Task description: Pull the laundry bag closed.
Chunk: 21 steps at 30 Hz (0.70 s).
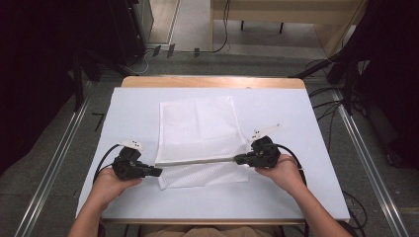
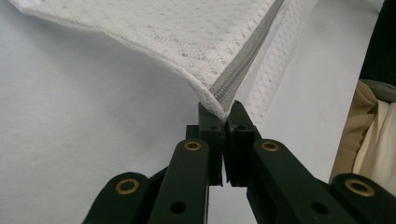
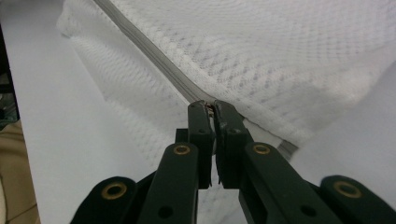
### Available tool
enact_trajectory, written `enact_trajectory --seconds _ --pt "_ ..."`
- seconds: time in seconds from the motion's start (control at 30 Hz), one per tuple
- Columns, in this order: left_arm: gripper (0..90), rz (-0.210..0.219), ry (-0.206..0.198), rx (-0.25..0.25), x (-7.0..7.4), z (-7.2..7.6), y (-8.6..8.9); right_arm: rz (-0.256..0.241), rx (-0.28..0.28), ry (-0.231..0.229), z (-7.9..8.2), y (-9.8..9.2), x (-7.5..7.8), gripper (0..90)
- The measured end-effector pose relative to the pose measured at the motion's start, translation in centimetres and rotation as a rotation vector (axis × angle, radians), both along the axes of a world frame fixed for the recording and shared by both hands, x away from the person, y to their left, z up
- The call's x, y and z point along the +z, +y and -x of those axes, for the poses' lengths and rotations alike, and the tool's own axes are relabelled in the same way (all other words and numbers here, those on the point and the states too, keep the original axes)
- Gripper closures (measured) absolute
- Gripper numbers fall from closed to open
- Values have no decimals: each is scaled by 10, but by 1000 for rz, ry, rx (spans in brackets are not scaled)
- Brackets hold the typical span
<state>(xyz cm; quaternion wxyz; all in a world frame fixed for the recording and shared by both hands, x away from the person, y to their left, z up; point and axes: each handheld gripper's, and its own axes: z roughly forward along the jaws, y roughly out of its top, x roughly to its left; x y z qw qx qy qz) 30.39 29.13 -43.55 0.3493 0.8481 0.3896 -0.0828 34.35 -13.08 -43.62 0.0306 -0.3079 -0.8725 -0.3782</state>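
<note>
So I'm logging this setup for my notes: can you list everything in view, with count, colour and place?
mesh bag: one, white, middle of the table, near edge lifted
zipper: one, grey, along the bag's near edge, stretched between the grippers
table: one, white top with a wooden far edge
cables: several, black, floor right of the table
left gripper: black, shut on the zipper's left end
right gripper: black, shut on the zipper's right end
hands: two, holding the grippers, near edge
</note>
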Motion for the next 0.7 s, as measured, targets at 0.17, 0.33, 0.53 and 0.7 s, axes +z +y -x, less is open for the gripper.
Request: enact_trajectory --seconds 0.17,0.33,0.53,0.7 --pt "887 -4 2 -5 -1 0 -1 8 -17 6 1 -7 0 880" --pt "888 -8 3 -9 -1 -1 -1 11 -26 16 1 -14 -1 880" --pt "884 -26 -3 0 -2 0 0 52 -20 9 1 -7 -4 879" --pt "852 -17 19 12 -4 -3 0 48 -16 7 3 -5 -4 875"
